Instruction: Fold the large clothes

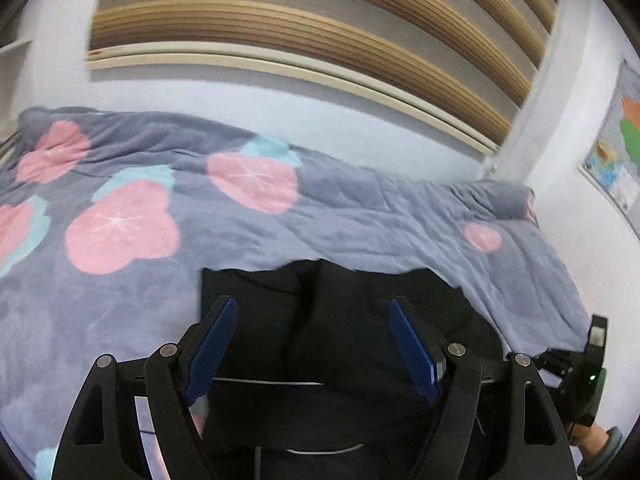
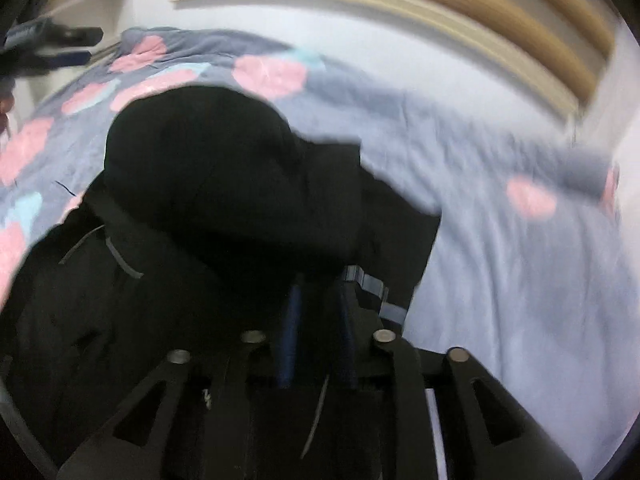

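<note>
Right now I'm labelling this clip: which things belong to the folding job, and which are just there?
Job:
black fabric garment
left gripper, open
right gripper, shut on the garment

Just there:
grey quilt with pink flowers
colourful wall map

left gripper [image 1: 312, 312] jaws apart, right gripper [image 2: 318, 300] jaws pinched

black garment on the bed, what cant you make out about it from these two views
- Its type and full outline: in the left wrist view the open left gripper covers the black garment; the bottom edge cuts it off.
- What the right gripper pinches: dark folds hide the fingertips.
- Fabric detail: right wrist view is motion-blurred, as is the floral quilt.
</note>
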